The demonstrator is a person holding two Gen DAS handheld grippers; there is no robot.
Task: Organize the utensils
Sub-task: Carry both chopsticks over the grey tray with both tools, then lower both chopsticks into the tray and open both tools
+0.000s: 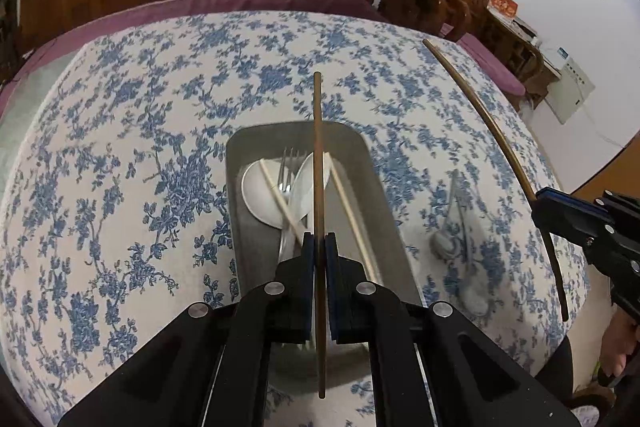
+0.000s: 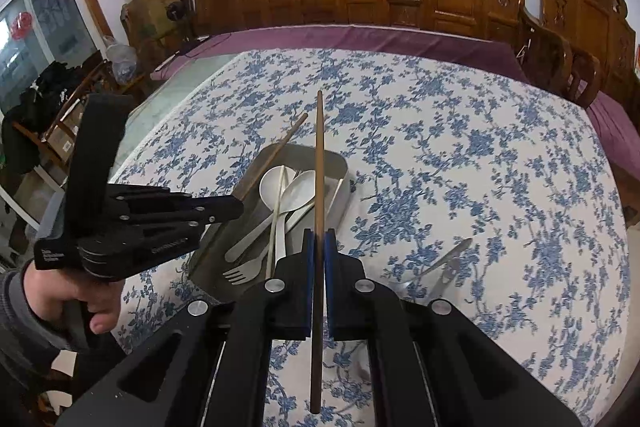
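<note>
While both grippers carry chopsticks, left gripper (image 1: 319, 247) clamps one brown chopstick (image 1: 318, 155) over the tray (image 1: 240, 163); right gripper (image 2: 319, 243) clamps the other (image 2: 319, 163) beside it. Next, probably: lower, release into tray.

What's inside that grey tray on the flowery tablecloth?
The grey tray holds two white spoons, pale chopsticks and a fork. The claws and their brown chopsticks cover part of it.
</note>
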